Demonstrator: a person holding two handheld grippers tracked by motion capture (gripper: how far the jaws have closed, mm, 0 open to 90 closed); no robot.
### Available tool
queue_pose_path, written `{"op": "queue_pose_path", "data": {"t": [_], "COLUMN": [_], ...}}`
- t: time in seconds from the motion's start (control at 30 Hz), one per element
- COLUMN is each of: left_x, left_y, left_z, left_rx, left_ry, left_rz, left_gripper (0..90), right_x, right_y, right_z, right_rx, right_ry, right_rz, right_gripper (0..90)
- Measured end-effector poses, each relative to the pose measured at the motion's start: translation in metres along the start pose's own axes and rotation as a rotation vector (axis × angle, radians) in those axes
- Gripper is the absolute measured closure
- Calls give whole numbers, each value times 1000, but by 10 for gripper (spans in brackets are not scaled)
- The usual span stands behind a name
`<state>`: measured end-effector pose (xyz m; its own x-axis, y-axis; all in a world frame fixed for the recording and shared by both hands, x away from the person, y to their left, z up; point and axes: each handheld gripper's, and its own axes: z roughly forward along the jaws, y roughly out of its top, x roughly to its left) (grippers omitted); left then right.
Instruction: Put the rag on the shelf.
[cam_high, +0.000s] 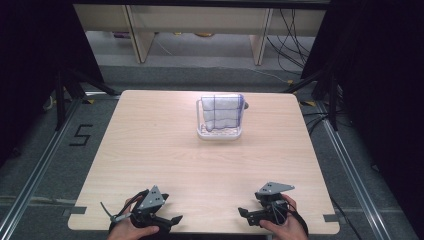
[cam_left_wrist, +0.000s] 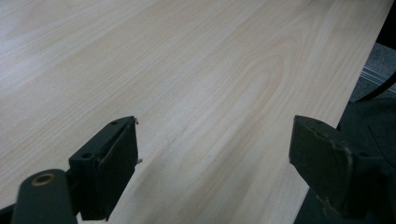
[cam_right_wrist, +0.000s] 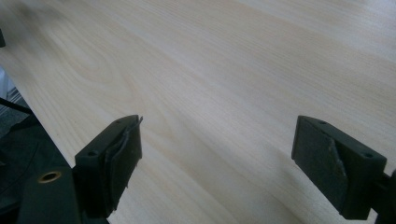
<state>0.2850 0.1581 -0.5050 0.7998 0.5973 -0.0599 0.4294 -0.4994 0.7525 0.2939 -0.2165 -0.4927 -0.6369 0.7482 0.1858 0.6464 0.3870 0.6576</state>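
Nothing of the work appeared to be done yet. The white rack stood on the tabletop toward its far edge, a little right of the middle, and a white cloth with dark blue grid lines was draped over the rack's upright wire frame, hanging down on the near side so that most of the frame was covered. A small dark shape showed just behind the rack's right corner; what it was could not be told. Whether anything besides the cloth sat in the rack's base was hidden by the fabric, though the low white rim at the front looked bare.

Both tools were well apart from the rack, down at the near edge of the tabletop. The left gripper lay near-left of the rack, held in the person's left hand, and its jaws stood wide apart with nothing between them; its own camera showed bare wood grain between the two black pads. The right gripper lay near-right of the rack, held in the right hand, likewise spread wide and empty over plain wood.

Judged from this, the whole job was left: reaching across to the rack, taking hold of the cloth and dealing with it. Neither gripper touched the cloth or rack.
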Motion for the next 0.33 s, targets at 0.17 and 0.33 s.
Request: {"op": "queue_pose_path", "data": {"t": [0.17, 0.33], "left_x": [1, 5], "left_y": [0, -1], "left_z": [1, 1], "left_rx": [-16, -3], "left_ry": [-5, 11], "left_rz": [-26, -22], "left_gripper": [154, 155], "right_x": [0, -2], "right_y": [0, 0], "right_z": [2, 0], "right_rx": [-15, 11], "right_ry": [7, 2], "right_rz": [-7, -3], "right_gripper": [167, 167]}}
